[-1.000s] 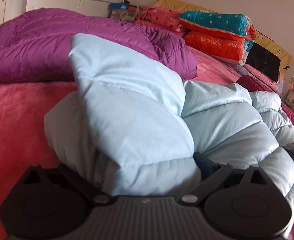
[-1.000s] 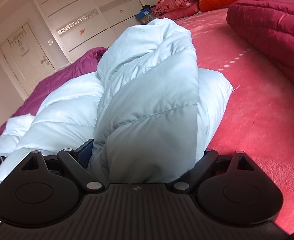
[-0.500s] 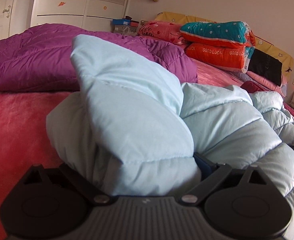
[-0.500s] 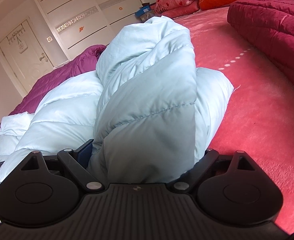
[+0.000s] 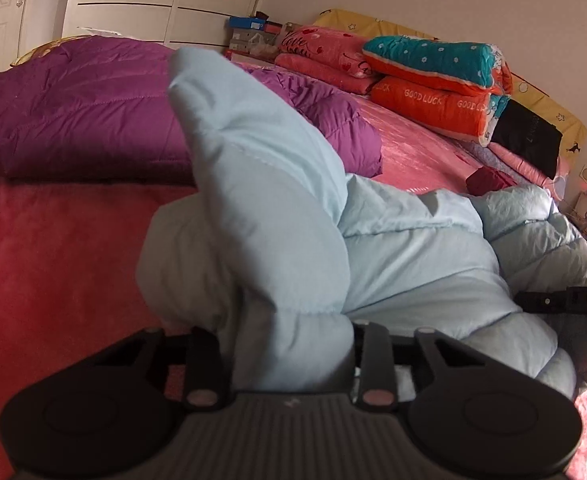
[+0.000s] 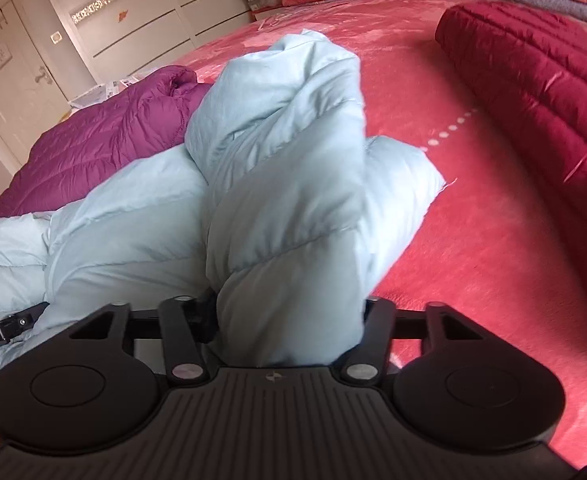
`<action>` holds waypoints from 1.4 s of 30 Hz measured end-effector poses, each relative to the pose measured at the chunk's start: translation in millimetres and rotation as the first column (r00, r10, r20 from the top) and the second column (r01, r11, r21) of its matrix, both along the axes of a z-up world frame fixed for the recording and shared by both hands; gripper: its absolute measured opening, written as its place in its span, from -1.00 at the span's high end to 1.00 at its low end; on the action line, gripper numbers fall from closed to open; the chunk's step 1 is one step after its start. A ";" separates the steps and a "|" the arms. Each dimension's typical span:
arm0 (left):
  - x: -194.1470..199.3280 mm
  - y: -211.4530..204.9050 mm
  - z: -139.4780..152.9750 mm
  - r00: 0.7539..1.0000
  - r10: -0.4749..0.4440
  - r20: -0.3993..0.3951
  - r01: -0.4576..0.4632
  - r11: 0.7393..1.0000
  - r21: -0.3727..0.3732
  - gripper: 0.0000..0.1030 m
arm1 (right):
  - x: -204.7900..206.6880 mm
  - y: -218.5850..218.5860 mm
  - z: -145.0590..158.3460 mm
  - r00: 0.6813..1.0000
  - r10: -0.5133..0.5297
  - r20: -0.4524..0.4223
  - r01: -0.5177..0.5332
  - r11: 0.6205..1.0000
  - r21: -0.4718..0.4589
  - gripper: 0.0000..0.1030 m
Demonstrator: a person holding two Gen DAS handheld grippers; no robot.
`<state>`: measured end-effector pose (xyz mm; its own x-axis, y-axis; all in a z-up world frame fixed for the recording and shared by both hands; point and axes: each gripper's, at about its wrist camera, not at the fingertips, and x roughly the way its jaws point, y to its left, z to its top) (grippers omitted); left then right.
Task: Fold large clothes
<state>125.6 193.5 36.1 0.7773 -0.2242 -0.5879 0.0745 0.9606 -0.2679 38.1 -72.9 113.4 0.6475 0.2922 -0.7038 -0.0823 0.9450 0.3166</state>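
on the bed [image 5: 53,280]: pale blue coat [image 5: 277,208], bunched
left gripper [image 5: 289,354]: jaws just closed, clenched on coat edge
right gripper [image 6: 289,332]: same, other edge
step: lift both evenly, keep edge taut

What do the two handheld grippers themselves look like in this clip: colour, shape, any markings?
Both are matte black plastic. The left gripper and right gripper each have a ribbed central plate bearing a small pale logo, flanked by two round disc housings and angled linkage bars with silvery pivot pins. White lettering shows on each gripper's side where it enters the other's view: "DAS" and "Robot.AI". No cables or sleeves are visible.
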 end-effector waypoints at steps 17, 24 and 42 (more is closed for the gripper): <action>-13.2 26.9 105.3 1.000 -0.004 0.021 0.002 0.997 0.081 0.65 | -10.6 67.0 107.9 0.980 0.128 0.153 -0.088 0.965 -0.245 0.40; 10.8 71.0 182.2 0.977 0.040 0.210 -0.066 0.991 0.119 0.64 | 35.6 107.5 176.1 0.916 0.188 0.354 -0.115 0.969 -0.218 0.40; 225.0 237.9 109.8 0.971 0.225 0.078 -0.235 0.958 0.164 0.44 | 280.6 237.6 91.9 0.954 0.191 0.231 -0.200 0.980 0.012 0.41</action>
